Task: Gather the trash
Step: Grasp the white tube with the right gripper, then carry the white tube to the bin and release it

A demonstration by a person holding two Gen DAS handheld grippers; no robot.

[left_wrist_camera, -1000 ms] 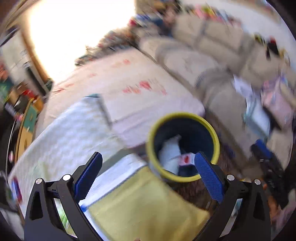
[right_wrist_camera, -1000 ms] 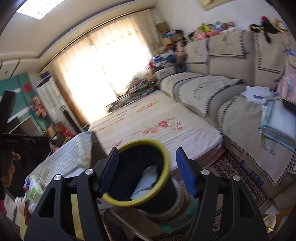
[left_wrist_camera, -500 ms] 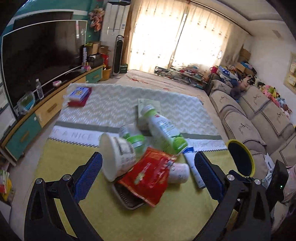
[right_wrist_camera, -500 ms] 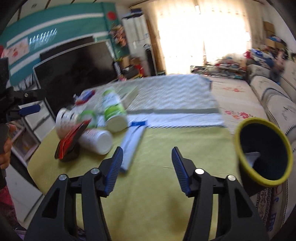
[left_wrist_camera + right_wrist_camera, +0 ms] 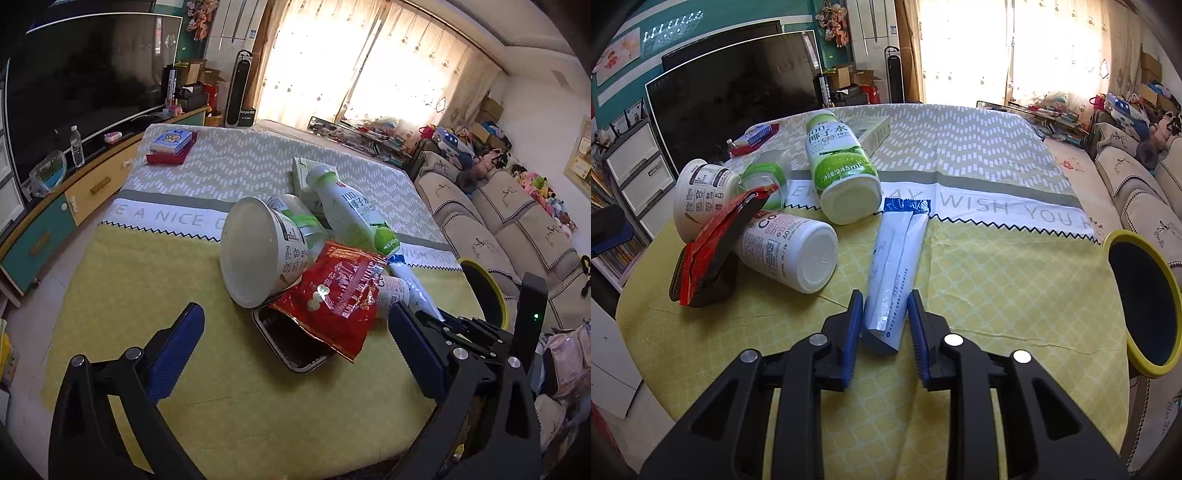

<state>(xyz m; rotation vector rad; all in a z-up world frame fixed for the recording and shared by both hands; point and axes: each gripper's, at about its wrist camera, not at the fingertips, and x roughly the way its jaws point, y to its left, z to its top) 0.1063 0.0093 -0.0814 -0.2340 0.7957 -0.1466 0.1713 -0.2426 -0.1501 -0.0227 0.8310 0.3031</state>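
The right gripper [image 5: 885,319] is seen with its jaws narrowed around the near end of a white tube [image 5: 895,273] with a blue tip; the blue pads [image 5: 854,325] stand just beside the tube on either side, but whether they press it cannot be told. The tube lies flat on the yellow tablecloth [image 5: 997,288], pointing away from the jaws. The left gripper [image 5: 295,354] is held with its jaws wide and nothing between them. Just ahead of it, a red snack bag [image 5: 334,295] is draped over a dark tray [image 5: 291,341], beside a tipped white cup [image 5: 258,251] and a green-labelled bottle [image 5: 351,214]. The yellow-rimmed bin [image 5: 1145,299] is set at the table's right edge.
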